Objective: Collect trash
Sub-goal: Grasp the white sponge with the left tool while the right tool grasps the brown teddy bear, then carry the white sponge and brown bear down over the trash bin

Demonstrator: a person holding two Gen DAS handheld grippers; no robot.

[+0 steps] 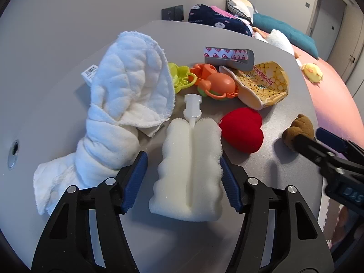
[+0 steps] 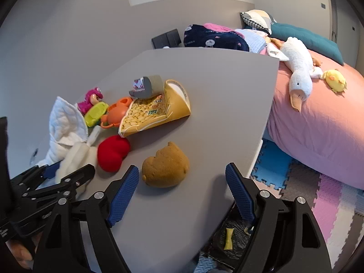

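Sponge [image 1: 191, 168], white, ridged, plastic-stemmed, lies between left gripper's [image 1: 183, 179] jaws.

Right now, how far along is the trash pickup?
Done: one yellow scrap lies in the black bag below the table edge. In hand: nothing gripped; the left gripper straddles the white sponge, jaws open. Left: the soybean packet and grey wrapper sit on the table.

Ahead and left of the left hand-held gripper [image 1: 183, 175], a rumpled white quilted cloth [image 1: 118, 104] lies on the grey desk [image 1: 227, 38]. A red plush heart [image 1: 242, 132] sits ahead to its right. Ahead and right of the right hand-held gripper [image 2: 182, 193], a white plush goose [image 2: 295, 72] and yellow plush chick [image 2: 334, 79] rest on the pink bed [image 2: 323, 125].
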